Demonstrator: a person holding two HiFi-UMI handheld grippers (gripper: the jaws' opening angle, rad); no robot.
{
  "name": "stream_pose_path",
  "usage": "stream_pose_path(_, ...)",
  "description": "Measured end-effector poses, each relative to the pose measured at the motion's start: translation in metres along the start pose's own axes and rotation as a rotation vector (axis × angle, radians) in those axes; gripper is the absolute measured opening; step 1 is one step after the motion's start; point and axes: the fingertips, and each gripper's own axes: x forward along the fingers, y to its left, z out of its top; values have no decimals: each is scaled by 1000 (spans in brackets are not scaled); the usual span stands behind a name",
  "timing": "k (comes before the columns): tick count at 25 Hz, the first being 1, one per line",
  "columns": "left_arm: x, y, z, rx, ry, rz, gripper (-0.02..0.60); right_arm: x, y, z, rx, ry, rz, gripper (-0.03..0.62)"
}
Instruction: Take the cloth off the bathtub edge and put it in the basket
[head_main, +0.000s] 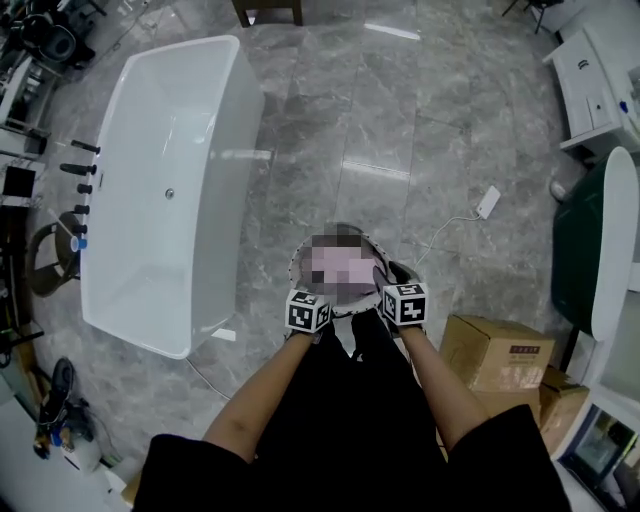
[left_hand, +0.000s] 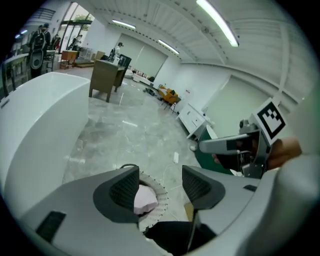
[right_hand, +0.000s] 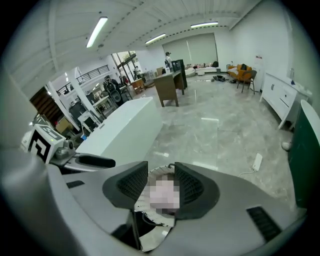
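The left gripper (left_hand: 160, 184) and right gripper (right_hand: 160, 186) hover just above the basket (head_main: 300, 262), jaws apart and empty. The pink cloth (left_hand: 145, 200) lies inside it, so release looks done. The white bathtub (head_main: 240, 130) stands to the left.

White bathtub (head_main: 170, 190), grey veined floor (head_main: 400, 120), pale pink cloth (left_hand: 143, 199), white ribbed basket (left_hand: 159, 202), brown cardboard box (head_main: 497, 352).

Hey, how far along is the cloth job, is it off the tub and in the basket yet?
Done, by the look of it: the bathtub rim is bare, and the pink cloth lies inside the basket on the floor. In hand: nothing; the left gripper and right gripper hover over the basket with jaws apart. Left: apparently only drawing the grippers away.
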Motion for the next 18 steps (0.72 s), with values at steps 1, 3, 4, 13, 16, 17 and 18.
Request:
stream_pose_path(1,-8,-1,12,-4,-31,-2,264,-8,7,7,-11,-19,6,178)
stream_pose_path(3,-24,-4,34,12,-84,-11,264,-26,19,18,-52,-49,17,178)
stream_pose_path(4,-33,-7,44,23,-106,-20,264,-35,25,23,-68,-62,23,178)
stream_pose_path(13,-110,-38,107,36,-272,-125,264,-98,54,85,-41,-263,21,178)
stream_pose_path(16,-130,-45,137,66,-328,-152,264,-113,64,128,-11,-376,3,178)
stream_pose_path(17,-137,-48,148,90,-352,-156,264,-120,68,142,-5,-410,4,178)
stream_pose_path(18,-146,-52,160,116,-378,-158,264,-127,73,154,-8,-440,6,178)
